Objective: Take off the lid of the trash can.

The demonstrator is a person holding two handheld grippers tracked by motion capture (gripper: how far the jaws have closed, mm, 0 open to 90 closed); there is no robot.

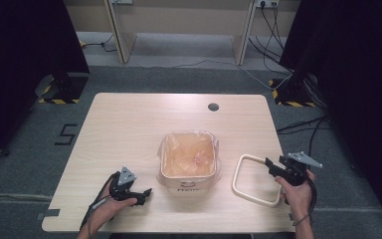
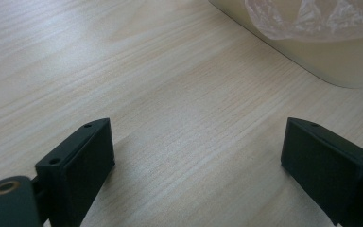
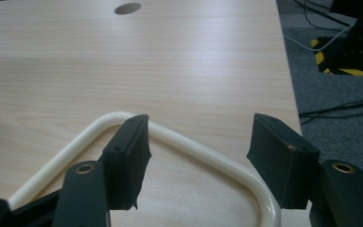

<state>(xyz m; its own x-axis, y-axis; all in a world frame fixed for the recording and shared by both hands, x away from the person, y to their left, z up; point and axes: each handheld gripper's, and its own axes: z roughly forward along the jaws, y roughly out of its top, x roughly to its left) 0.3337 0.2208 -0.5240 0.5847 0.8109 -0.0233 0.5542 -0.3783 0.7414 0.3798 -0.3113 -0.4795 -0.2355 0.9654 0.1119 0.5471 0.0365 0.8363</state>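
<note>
Bin lined with bag (seemingly done); ring loose between spread right gripper, ungrasped; left gripper parted over bare worktop.

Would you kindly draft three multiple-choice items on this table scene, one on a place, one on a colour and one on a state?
1. Where does the cream frame lie relative to the lined bin?
A. Inside it
B. On the table beside it, on the right gripper's side
C. On the floor

2. What colour is the frame?
A. Cream
B. Red
C. Blue

3. How do the left gripper's jaws stand?
A. Shut on the bin's liner
B. Open over bare wood
C. Shut on the frame

Answers: 1 B, the high view shows the frame flat on the table next to the right gripper. 2 A, its tube is pale cream in both views. 3 B, the left gripper view shows a wide gap with tabletop between.
</note>
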